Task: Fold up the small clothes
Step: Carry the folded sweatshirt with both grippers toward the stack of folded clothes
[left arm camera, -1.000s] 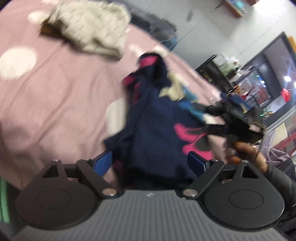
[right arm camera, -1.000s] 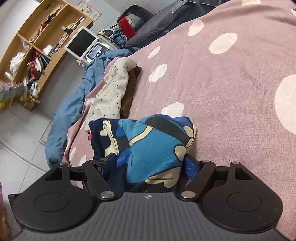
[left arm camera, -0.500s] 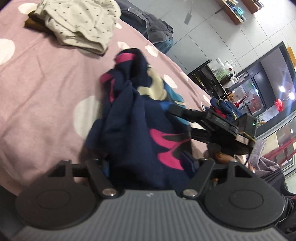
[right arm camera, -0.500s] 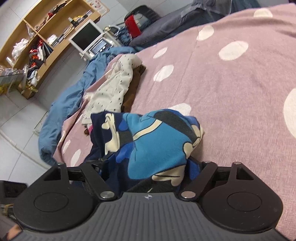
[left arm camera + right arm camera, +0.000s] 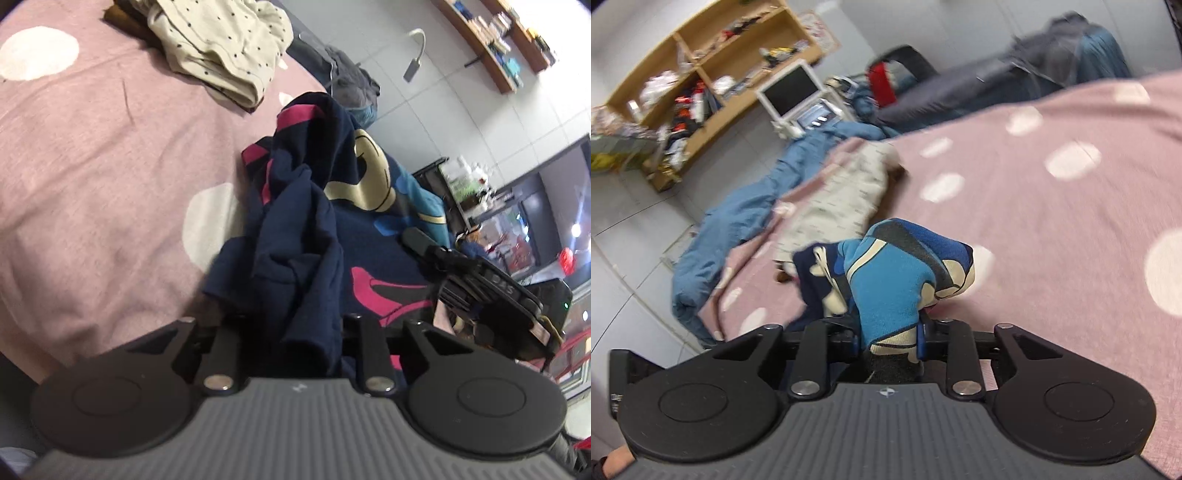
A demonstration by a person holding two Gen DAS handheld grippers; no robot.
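A small navy garment (image 5: 314,229) with pink, cream and blue cartoon print lies bunched on the pink dotted bedsheet (image 5: 92,166). My left gripper (image 5: 291,332) is closing, and its jaws pinch a navy fold at the garment's near edge. In the right wrist view the same garment (image 5: 897,273) shows its bright blue side. My right gripper (image 5: 888,332) is also closing, with its blue pads (image 5: 921,338) pressed on that blue fold. The right gripper (image 5: 491,291) appears in the left wrist view at the garment's right side. Both grippers' fingertips are hidden by cloth.
A cream dotted garment (image 5: 221,48) over something brown lies further along the bed, also visible as a blurred cream garment (image 5: 842,199). A blue quilt (image 5: 738,221) hangs off the bed's left edge. A wooden shelf (image 5: 701,85), a monitor (image 5: 792,90) and dark clothes (image 5: 997,85) lie beyond.
Both grippers' jaws have drawn in from wide apart onto folds of the navy garment. The right gripper has lifted, and its view has tilted. The garment is more gathered.
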